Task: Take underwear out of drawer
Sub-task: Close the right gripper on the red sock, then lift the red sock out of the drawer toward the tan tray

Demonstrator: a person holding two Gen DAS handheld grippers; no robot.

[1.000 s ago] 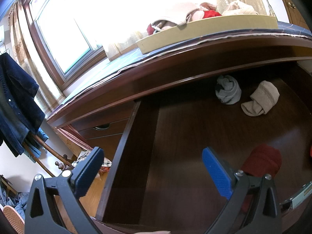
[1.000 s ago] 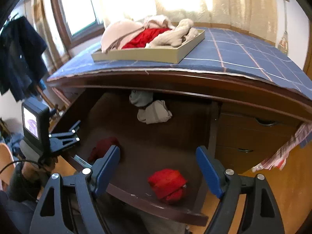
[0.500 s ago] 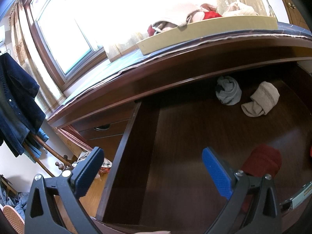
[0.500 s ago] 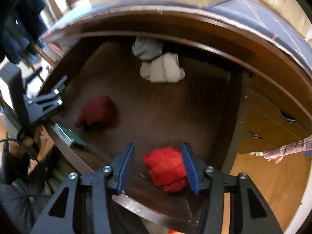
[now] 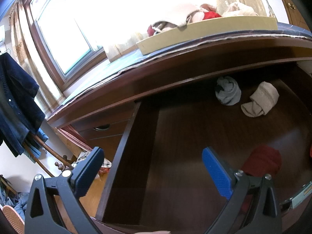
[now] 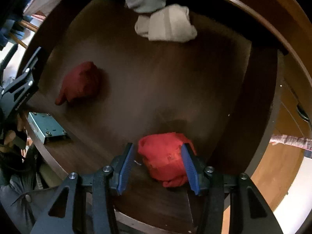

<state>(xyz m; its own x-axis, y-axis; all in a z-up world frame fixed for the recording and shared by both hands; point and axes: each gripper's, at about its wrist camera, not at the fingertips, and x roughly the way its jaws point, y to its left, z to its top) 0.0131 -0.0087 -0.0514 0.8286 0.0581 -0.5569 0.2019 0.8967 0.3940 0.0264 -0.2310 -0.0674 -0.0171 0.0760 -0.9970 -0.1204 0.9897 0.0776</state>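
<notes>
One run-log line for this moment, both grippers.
right gripper: pointing down, jaws straddling bright red underwear, left pad not yet touching | left gripper: open, empty, over drawer | dark red bundle untouched

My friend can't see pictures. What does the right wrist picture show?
The right gripper points down into an open wooden drawer, its blue pads either side of a bright red bundle, left pad apart. Farther in lie a dark red bundle, a beige one and a grey one.
</notes>
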